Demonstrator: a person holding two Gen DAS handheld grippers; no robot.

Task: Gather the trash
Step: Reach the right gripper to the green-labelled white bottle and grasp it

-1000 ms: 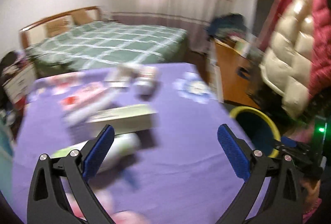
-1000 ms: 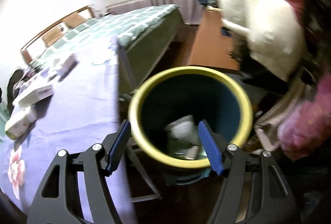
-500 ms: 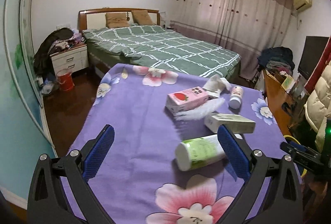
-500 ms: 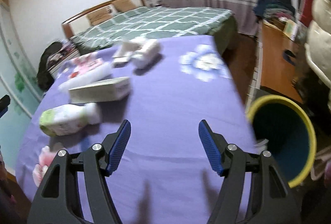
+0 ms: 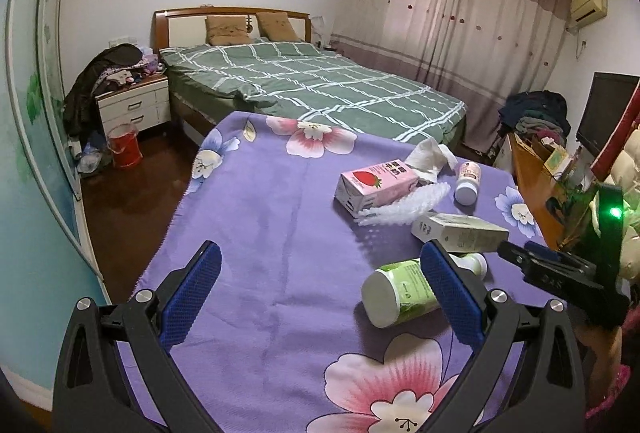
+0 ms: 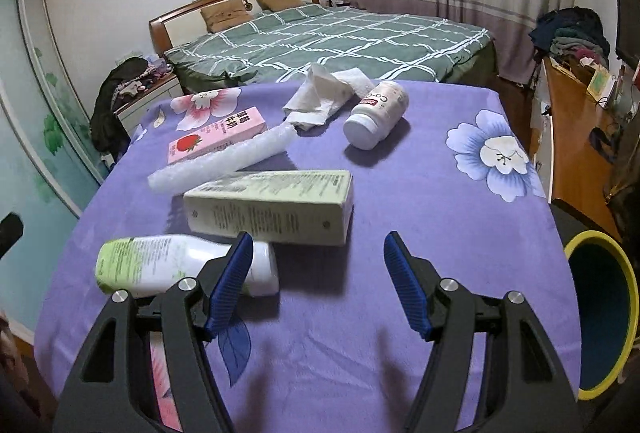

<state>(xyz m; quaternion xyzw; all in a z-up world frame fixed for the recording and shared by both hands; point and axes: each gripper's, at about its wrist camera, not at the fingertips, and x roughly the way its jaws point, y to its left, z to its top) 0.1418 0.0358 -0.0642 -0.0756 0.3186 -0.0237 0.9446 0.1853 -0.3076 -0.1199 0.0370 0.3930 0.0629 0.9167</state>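
Trash lies on a purple flowered table (image 6: pixel 420 193): a green-and-white bottle (image 6: pixel 168 263), a pale green carton (image 6: pixel 272 207), a bubble-wrap roll (image 6: pixel 224 163), a pink strawberry milk box (image 6: pixel 218 133), a crumpled tissue (image 6: pixel 324 93) and a small white bottle (image 6: pixel 378 113). My right gripper (image 6: pixel 320 281) is open and empty, just in front of the carton and the green bottle's cap. My left gripper (image 5: pixel 316 295) is open and empty over bare cloth; the green bottle (image 5: pixel 400 291) lies by its right finger. The yellow-rimmed blue bin (image 6: pixel 604 313) stands off the table's right edge.
A bed with a green checked cover (image 5: pixel 312 89) is behind the table. A wooden desk with clutter (image 6: pixel 576 121) stands to the right. A nightstand (image 5: pixel 134 105) and a red bucket (image 5: pixel 124 145) are on the floor at the left. The right gripper's body (image 5: pixel 568 273) shows in the left wrist view.
My right gripper swung from above the bin back over the table, toward the carton and green bottle. My left gripper swung left and now steadies over the table's near left part.
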